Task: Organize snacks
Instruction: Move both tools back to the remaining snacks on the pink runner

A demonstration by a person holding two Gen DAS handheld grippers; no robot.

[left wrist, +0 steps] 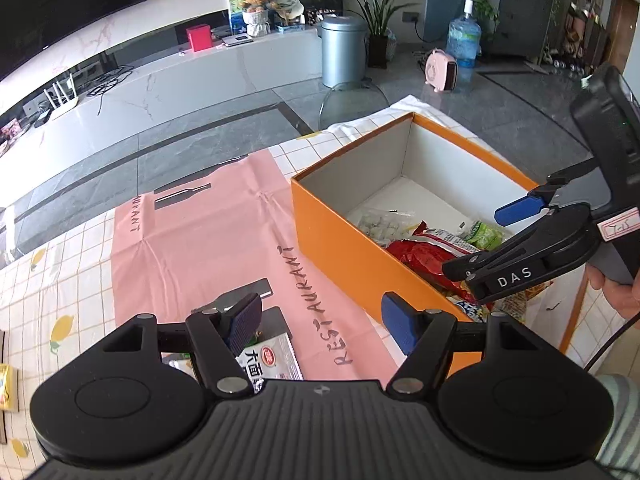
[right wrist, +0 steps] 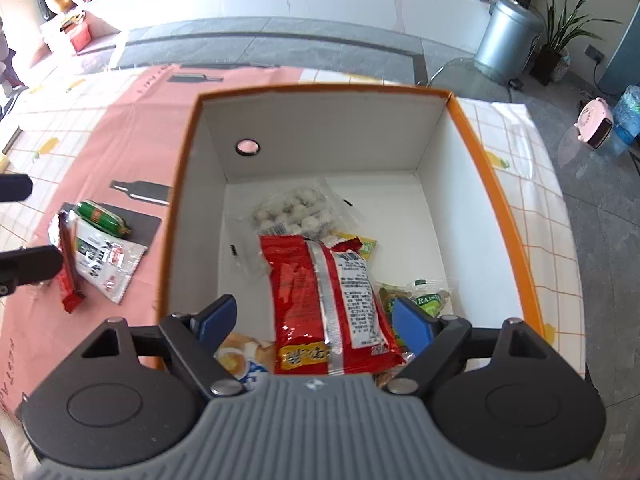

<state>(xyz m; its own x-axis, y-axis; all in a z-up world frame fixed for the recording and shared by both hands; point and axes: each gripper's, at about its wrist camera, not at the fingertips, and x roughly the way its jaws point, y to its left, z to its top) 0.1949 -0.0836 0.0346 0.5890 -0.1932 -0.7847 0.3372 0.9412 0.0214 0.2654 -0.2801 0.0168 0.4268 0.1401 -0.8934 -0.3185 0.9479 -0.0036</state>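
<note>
**Ana:** Nearest the right wrist camera is the right gripper (right wrist: 314, 322), fingers spread wide with nothing between them, hanging over the near end of the box (right wrist: 500, 184).

**Ben:** And the box itself?

**Ana:** Orange outside, white inside, open on top, standing on the pink mat (left wrist: 192, 232) that covers part of the checked cloth (left wrist: 48, 280). Snacks lie at its near end: a red bag (right wrist: 316, 292) lies on top, a clear pack of pale balls (right wrist: 296, 210) lies beyond it, a green raisin pack (right wrist: 430, 300) to the right, and a pack with blue print (right wrist: 244, 360) is partly under the red bag.

**Ben:** The left gripper?

**Ana:** The left gripper (left wrist: 320, 320) hangs above the mat, just left of the box, pads apart and holding nothing. A white sachet (left wrist: 272, 360) lies under its left finger.

**Ben:** What's still outside the box?

**Ana:** From the right wrist view, three things lie together on the mat: that white sachet (right wrist: 104, 260), a green sausage (right wrist: 104, 216) touching its far edge, and a thin red stick pack (right wrist: 70, 272) across its left side.
</note>
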